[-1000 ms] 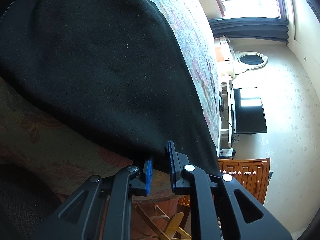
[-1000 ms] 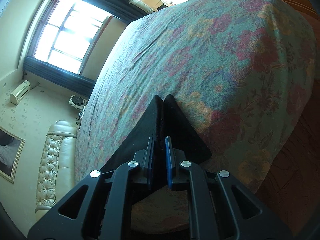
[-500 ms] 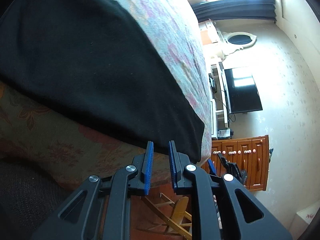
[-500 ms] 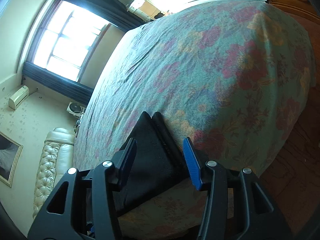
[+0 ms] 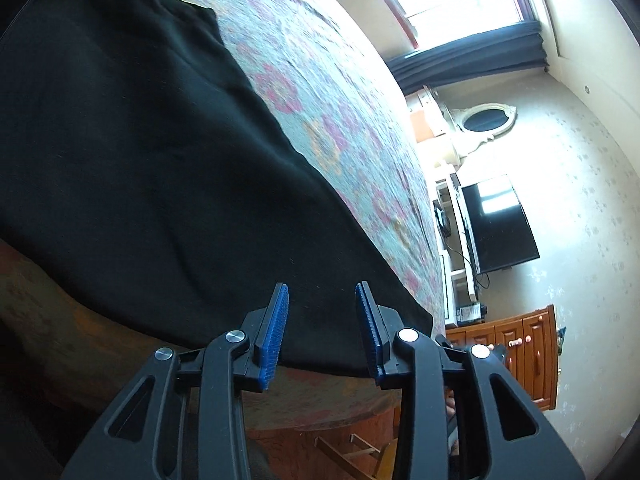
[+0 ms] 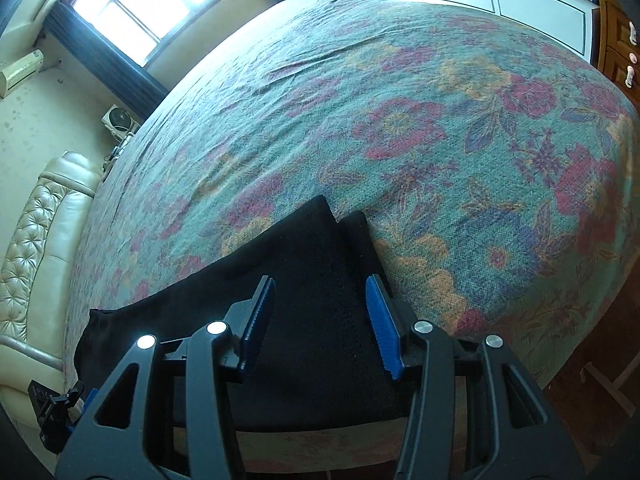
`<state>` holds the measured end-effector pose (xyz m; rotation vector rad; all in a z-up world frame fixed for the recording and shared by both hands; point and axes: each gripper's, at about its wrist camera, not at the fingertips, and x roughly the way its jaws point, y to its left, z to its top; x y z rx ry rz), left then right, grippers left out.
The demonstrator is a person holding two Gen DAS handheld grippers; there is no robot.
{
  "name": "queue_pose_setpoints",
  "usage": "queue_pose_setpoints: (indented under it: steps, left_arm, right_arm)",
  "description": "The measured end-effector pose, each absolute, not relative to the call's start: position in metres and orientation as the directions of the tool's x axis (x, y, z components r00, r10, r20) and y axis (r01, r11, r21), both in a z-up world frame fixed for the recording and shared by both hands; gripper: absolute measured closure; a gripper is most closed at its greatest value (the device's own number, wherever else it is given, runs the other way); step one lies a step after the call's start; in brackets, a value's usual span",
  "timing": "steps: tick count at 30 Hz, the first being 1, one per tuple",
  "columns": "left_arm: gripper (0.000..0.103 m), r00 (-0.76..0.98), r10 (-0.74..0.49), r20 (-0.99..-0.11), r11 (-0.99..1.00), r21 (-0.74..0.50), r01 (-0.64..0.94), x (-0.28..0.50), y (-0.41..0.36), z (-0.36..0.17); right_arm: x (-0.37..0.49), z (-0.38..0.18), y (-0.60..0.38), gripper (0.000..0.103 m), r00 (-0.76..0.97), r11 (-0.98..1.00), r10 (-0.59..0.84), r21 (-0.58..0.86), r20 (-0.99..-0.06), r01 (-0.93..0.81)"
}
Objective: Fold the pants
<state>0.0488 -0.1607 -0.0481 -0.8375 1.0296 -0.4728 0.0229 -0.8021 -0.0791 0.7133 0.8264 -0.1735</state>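
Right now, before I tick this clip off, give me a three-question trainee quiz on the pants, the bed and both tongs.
1. True or false: the black pants lie on the floral bedspread.
2. Are the right tongs A) clamped on the fabric, B) open with pads clear of it, or C) out of view?
3. Fill in: the left tongs, jaws opening, sit at the pants' ____ edge, by the bed's side.

Key:
1. True.
2. B.
3. near (lower) edge; no cloth is pinched between the pads.
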Motion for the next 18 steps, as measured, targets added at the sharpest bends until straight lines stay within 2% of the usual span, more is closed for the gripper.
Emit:
queue_pose_setpoints:
  steps: [5, 8, 11, 12, 16, 18]
  left_arm:
    - [0.068, 0.499, -0.65, -0.573, 0.624, -0.777, -0.081, 0.052, -0.133, -0.053]
    - [0.067, 0.511, -0.639, -0.575, 0.619, -0.779, -0.103, 0.052, -0.125, -0.055]
    - [0.059, 0.515, -0.641, -0.569, 0.614, -0.783, -0.102, 0.051, -0.119, -0.056]
    - [0.057, 0.515, -0.643, -0.566, 0.612, -0.785, -0.098, 0.05, -0.115, -0.057]
    - [0.057, 0.504, -0.647, -0.572, 0.625, -0.777, -0.079, 0.051, -0.116, -0.056]
    - [0.057, 0.499, -0.648, -0.575, 0.627, -0.775, -0.078, 0.052, -0.116, -0.057]
  right_arm:
    - [-0.017, -0.089, -0.816, 0.056, 0.715, 0.645, 0.173, 0.626, -0.677, 0.438]
    - [-0.023, -0.095, -0.817, 0.058, 0.701, 0.63, 0.191, 0.634, -0.687, 0.448]
    - [-0.02, -0.098, -0.812, 0.064, 0.687, 0.639, 0.193, 0.621, -0.701, 0.454]
    - [-0.019, -0.097, -0.809, 0.068, 0.677, 0.656, 0.184, 0.602, -0.712, 0.455]
    - [-0.015, -0.091, -0.8, 0.096, 0.639, 0.723, 0.116, 0.506, -0.76, 0.47]
    - [-0.019, -0.087, -0.799, 0.099, 0.638, 0.744, 0.09, 0.477, -0.765, 0.467]
